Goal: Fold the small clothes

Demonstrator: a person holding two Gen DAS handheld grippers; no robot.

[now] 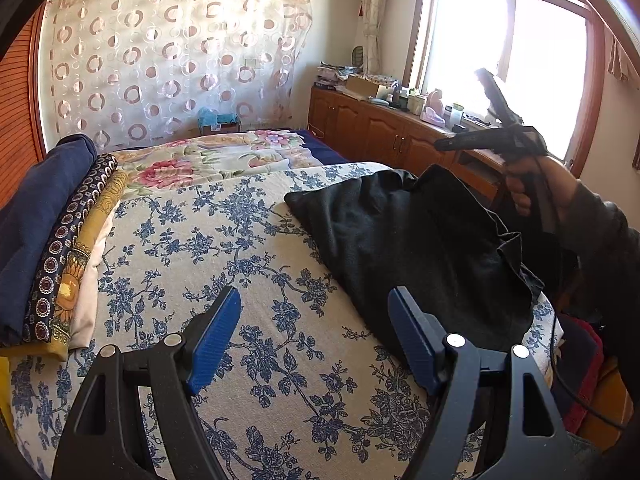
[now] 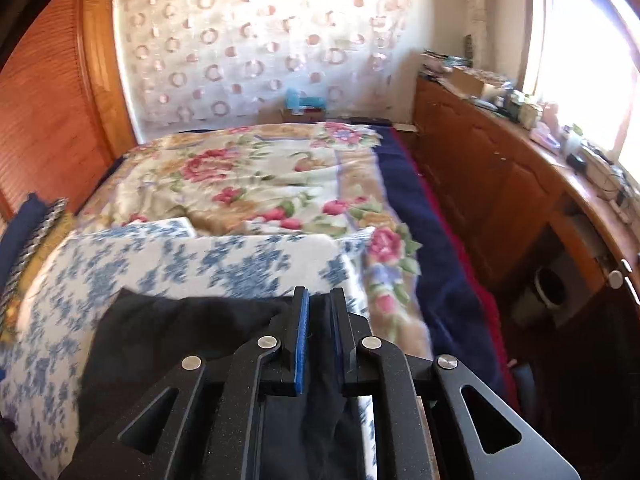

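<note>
**Listener:** What is the biggest thing in front of you?

**Operator:** A bed (image 1: 224, 160) fills most of both views. On its near end lies a blue-and-white floral cover (image 1: 248, 264), my work surface. Its far edge meets a pink-flowered blanket (image 2: 256, 184); its right edge drops toward a wooden cabinet (image 1: 380, 128) under a bright window (image 1: 496, 60).

**Listener:** Where is the garment?

**Operator:** A black garment (image 1: 412, 240) lies on the right side of the floral cover, running from the middle back to the near right corner. Its left edge slants across the cover, and its right side is bunched and lifted off the surface.

**Listener:** What else sits on the cover?

**Operator:** Along the left edge I see a stack of folded clothes (image 1: 52, 240): navy, patterned, yellow and white layers. Between that stack and the garment is a broad open band of floral cover.

**Listener:** And your grippers?

**Operator:** My left gripper (image 1: 316, 340) hovers over that open band, just left of the garment's near edge, its blue pads spread wide with nothing between them. My right gripper (image 2: 320, 340) is raised above the right side of the bed. In its own view, which is blurred, the two fingers are pressed close together with black fabric pinched between the pads, and the cloth hangs below them.
</note>
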